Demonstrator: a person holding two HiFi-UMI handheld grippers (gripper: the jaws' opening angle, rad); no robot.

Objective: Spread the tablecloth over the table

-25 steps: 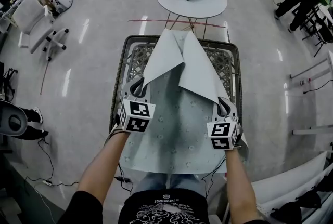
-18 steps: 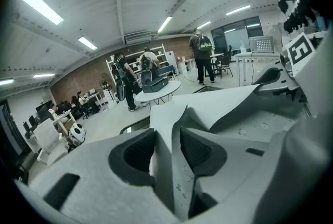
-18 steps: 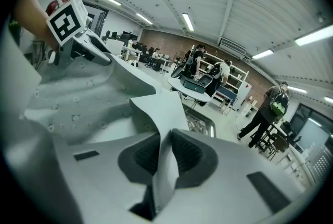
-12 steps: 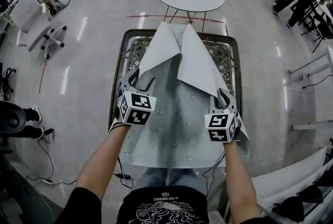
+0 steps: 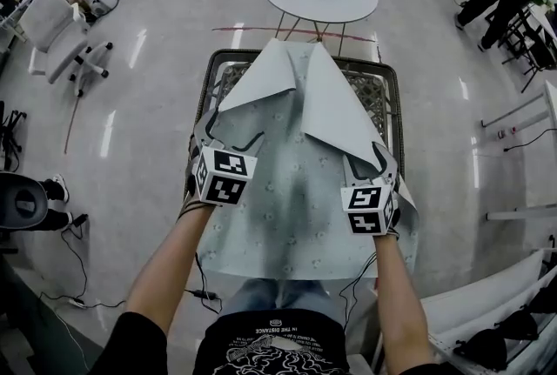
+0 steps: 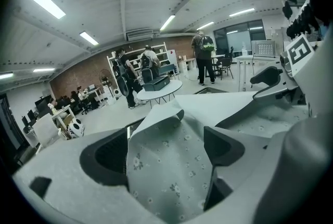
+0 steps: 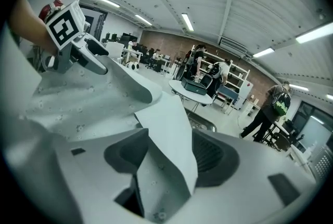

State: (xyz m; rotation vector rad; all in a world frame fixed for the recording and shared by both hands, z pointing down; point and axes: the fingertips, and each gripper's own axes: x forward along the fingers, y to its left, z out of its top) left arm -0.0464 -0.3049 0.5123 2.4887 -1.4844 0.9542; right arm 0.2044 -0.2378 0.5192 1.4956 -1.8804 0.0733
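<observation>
Now the left gripper (image 5: pixel 231 135) and the right gripper (image 5: pixel 365 157) are both standing released. Their jaws have just been opening, and the tablecloth (image 5: pixel 296 199) is lying loose between each pair, not pinched. The flowered cloth is covering the near part of the table (image 5: pixel 389 99) and reaching past its near edge. Its two far corners are lying folded back, showing the plain underside and leaving the far corners of the tabletop bare.

Head view: from high up, steeply down onto the surface (image 5: pixel 374 95).
Gripper views: low, close, facing forward across it.
Shared: round table (image 5: pixel 305 6) beyond.
</observation>
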